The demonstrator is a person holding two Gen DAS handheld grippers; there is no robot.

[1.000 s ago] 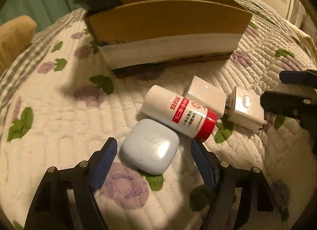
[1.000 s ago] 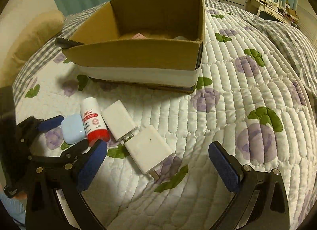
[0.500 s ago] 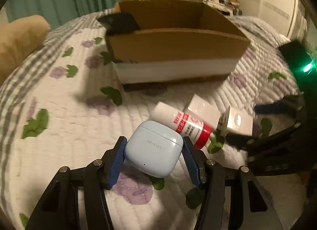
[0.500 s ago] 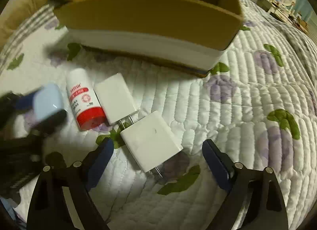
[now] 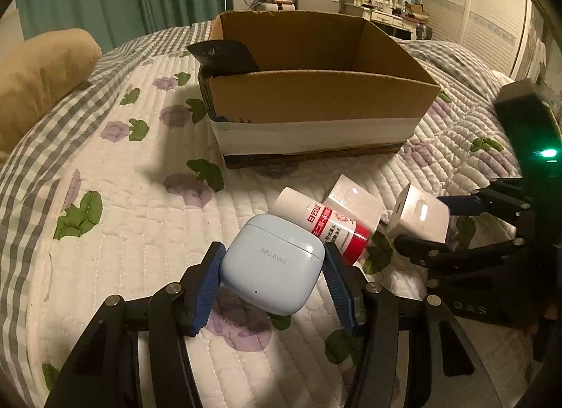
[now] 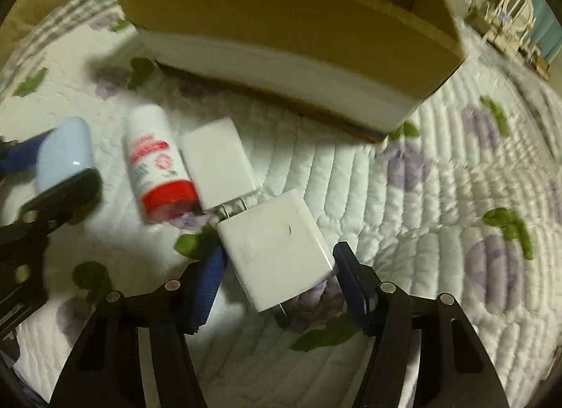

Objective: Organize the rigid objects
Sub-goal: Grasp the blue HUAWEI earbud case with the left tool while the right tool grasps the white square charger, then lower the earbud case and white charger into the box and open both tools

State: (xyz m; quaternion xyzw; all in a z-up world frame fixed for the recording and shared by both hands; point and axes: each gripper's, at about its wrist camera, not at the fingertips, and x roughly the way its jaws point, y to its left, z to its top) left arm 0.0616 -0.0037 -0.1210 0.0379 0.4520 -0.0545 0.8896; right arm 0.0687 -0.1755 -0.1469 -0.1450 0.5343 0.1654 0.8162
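Observation:
My left gripper (image 5: pixel 272 280) is shut on a light blue earbud case (image 5: pixel 272 269) and holds it above the quilt; the case also shows in the right wrist view (image 6: pixel 65 151). My right gripper (image 6: pixel 277 283) has closed around a white square charger (image 6: pixel 275 248), its pads touching or nearly touching the charger's sides; the charger shows in the left wrist view (image 5: pixel 418 213) too. A white bottle with a red cap (image 6: pixel 158 165) and a second white charger (image 6: pixel 217 162) lie on the quilt between them. An open cardboard box (image 5: pixel 316 99) stands behind.
The quilted bedspread (image 5: pixel 123 215) with purple flowers covers the bed. A tan pillow (image 5: pixel 38 71) lies at far left. A black flap (image 5: pixel 224 57) sticks up at the box's left corner. Furniture stands beyond the bed.
My left gripper closed on the blue case and lifted it. My right gripper moved down and forward and closed in around the square charger.

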